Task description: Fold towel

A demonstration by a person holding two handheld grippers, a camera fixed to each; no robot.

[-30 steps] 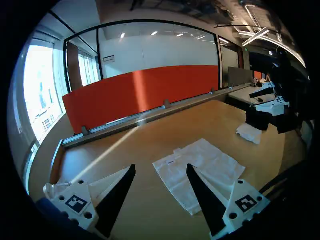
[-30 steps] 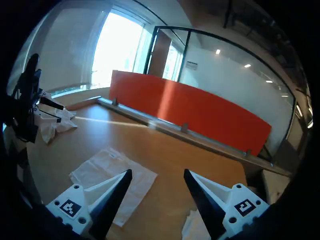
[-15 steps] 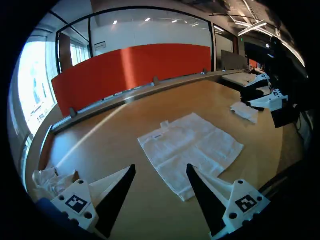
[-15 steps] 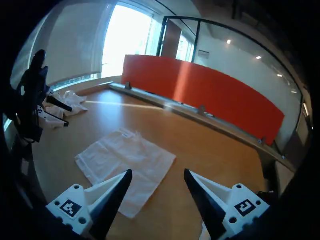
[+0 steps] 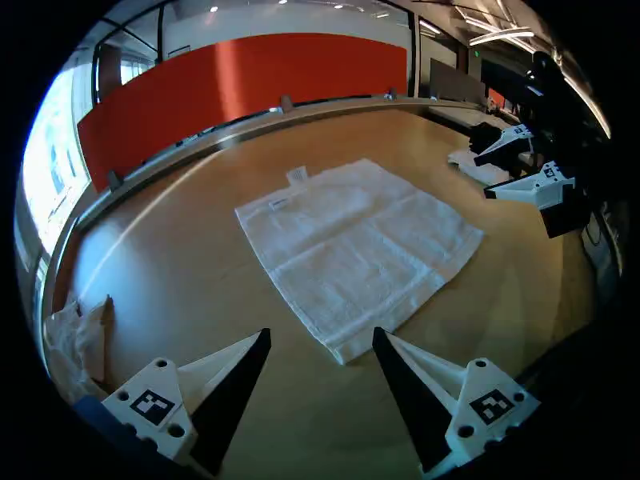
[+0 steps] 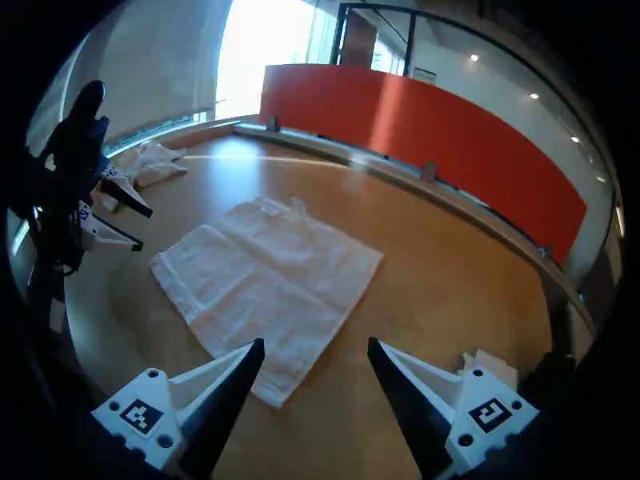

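Towel (image 5: 360,240) lies flat and unfolded mid-worktop (image 5: 184,264), set diamond-wise, with a corner pointing back at each gripper. Left hand-held gripper (image 5: 320,330) has its fingers apart and holds nothing; the towel's near corner sits dead ahead, framed between the fingers. Right hand-held gripper (image 6: 314,341) is also spread and empty; the towel (image 6: 264,276) is ahead and slightly left, its near corner by the left finger. The long axis is hard to call. Both look about equally near, left marginally better lined up for a corner grab.
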